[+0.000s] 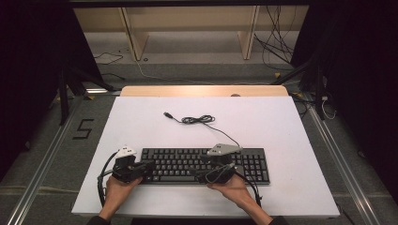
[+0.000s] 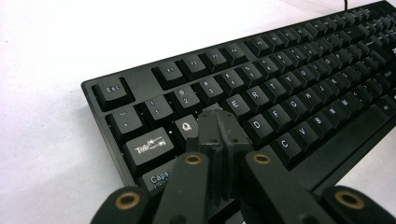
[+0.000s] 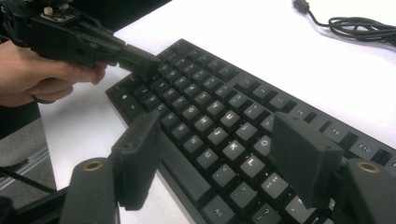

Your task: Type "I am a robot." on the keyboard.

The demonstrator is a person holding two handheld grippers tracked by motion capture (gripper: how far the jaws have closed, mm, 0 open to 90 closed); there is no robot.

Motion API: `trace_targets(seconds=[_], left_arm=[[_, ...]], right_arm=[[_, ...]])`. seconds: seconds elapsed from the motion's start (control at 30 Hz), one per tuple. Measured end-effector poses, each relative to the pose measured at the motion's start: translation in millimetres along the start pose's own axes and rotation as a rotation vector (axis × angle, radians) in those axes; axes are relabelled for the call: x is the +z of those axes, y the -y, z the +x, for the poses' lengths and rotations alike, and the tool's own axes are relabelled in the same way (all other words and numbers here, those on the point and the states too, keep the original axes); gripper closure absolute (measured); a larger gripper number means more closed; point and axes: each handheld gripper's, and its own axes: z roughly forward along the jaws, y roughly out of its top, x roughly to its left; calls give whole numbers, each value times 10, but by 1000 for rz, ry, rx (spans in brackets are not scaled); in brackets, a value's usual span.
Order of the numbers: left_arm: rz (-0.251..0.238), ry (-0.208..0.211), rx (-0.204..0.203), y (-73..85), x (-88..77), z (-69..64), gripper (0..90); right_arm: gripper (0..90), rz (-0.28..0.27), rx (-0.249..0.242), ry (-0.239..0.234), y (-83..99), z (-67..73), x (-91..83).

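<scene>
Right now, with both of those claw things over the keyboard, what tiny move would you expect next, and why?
Probably a short push down with the left gripper: its jaws are shut into one blunt tip, resting at the keyboard's W key area, beside Q, like a finger about to type. The right gripper hangs open over the J, K, L keys with nothing between its jaws.

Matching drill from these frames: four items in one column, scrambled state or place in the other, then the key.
1. left hand-held gripper
2. right hand-held gripper
3. keyboard
4. USB plug

A. loose end on the white table, beyond the keys
B. jaws shut, tips over the W key area
C. jaws wide apart above the keys
D. lies flat in front of both hands

Pairs: 1-B, 2-C, 3-D, 4-A
</scene>
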Motion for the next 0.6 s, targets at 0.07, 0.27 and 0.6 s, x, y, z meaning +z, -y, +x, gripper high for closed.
trace_targets(seconds=[0.07,0.27,0.6], left_arm=[[13,0,7,4,11,1,889],[27,5,-15,15,36,2,890],[20,3,-7,8,20,-6,887]], right_arm=[[343,-2,-1,-1,0,2,0],[332,0,-2,1,1,7,6],[329,-10,-10,1,-4,21,1]])
